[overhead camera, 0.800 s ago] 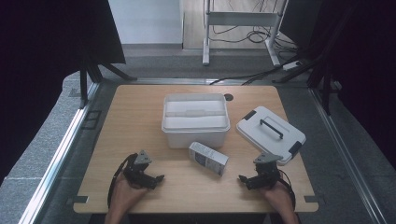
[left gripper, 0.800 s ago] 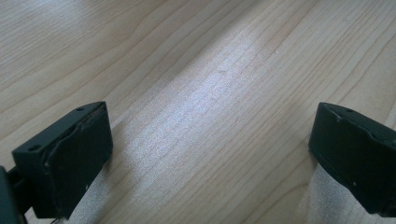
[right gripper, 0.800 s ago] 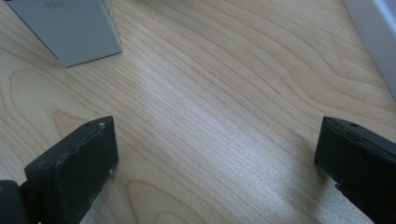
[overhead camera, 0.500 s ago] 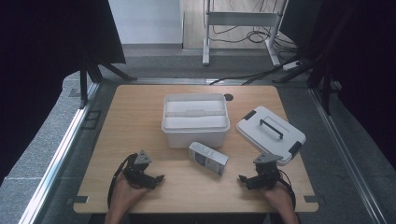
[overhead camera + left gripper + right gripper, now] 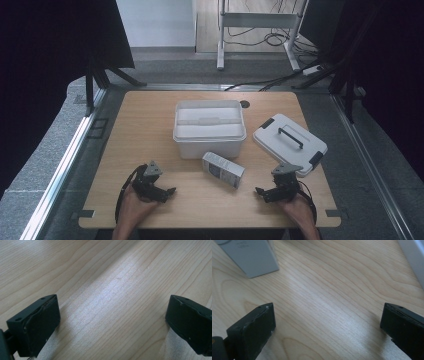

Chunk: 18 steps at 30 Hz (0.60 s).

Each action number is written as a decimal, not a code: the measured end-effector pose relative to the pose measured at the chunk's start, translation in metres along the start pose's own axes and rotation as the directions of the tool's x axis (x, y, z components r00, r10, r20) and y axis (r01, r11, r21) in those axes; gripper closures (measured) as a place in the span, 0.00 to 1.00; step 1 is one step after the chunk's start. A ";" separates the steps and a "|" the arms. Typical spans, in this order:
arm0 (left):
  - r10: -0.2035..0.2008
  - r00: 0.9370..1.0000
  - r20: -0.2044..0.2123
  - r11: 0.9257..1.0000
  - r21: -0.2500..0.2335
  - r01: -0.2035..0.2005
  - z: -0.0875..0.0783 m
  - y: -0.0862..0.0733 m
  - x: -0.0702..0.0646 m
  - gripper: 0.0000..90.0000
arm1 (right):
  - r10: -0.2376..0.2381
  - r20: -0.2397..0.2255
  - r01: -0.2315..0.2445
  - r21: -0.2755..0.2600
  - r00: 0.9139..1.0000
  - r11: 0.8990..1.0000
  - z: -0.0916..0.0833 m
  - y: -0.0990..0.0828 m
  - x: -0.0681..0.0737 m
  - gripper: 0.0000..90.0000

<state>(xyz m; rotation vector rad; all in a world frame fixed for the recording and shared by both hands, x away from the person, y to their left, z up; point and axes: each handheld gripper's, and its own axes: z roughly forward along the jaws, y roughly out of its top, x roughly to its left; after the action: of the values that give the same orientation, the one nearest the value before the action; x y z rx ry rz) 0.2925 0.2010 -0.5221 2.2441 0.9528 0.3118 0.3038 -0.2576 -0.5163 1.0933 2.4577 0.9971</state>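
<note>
The high view is evenly but softly lit from above, so the light wooden table is clear while the far left and right surroundings sink into near black, and its detail is somewhat coarse. In both gripper views a pale sheen crosses the wood grain. There the black jaws are slightly soft and cast faint shadows beside them.

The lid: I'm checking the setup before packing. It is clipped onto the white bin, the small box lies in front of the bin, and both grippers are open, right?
Not quite. The high view shows the lid lying on the table to the right of the open white bin. The rest holds: small box in front, left gripper and right gripper open.
</note>
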 end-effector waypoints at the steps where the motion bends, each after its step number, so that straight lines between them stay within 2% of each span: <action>1: 0.000 1.000 0.000 1.000 0.000 0.000 0.000 0.000 0.000 0.00 | -0.003 -0.007 0.003 0.004 1.000 1.000 -0.001 0.001 0.000 0.00; 3: 0.000 1.000 0.000 1.000 0.000 0.000 0.000 0.000 0.000 0.00 | -0.012 -0.014 0.012 0.008 1.000 1.000 -0.002 0.005 0.003 0.00; 7: 0.000 1.000 0.000 1.000 0.000 0.000 0.000 0.000 0.000 0.00 | -0.050 -0.069 0.054 0.049 0.996 0.997 -0.006 0.018 0.010 0.01; 9: 0.000 1.000 0.000 1.000 0.000 0.000 0.000 0.000 0.000 0.00 | -0.057 -0.079 0.061 0.055 0.995 0.997 -0.006 0.020 0.012 0.01; 11: 0.000 1.000 0.000 1.000 0.000 0.000 0.000 0.000 0.000 0.00 | -0.077 -0.117 0.087 0.084 0.990 0.993 -0.007 0.030 0.017 0.01; 14: 0.000 1.000 0.000 1.000 0.000 0.000 0.000 0.000 0.000 0.00 | -0.103 -0.144 0.119 0.104 0.984 0.987 -0.008 0.042 0.024 0.01; 15: 0.000 1.000 0.000 1.000 0.000 0.000 0.000 0.000 0.000 0.00 | -0.132 -0.158 0.152 0.121 0.979 0.981 -0.007 0.053 0.031 0.03; 18: 0.001 1.000 0.000 1.000 0.000 -0.001 0.000 0.000 0.000 0.00 | -0.152 -0.170 0.175 0.130 0.974 0.976 -0.006 0.063 0.037 0.06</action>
<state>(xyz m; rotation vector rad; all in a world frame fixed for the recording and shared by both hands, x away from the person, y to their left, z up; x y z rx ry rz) 0.2926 0.2010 -0.5221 2.2445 0.9524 0.3124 0.3102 -0.2035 -0.4673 0.8630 2.7344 0.9009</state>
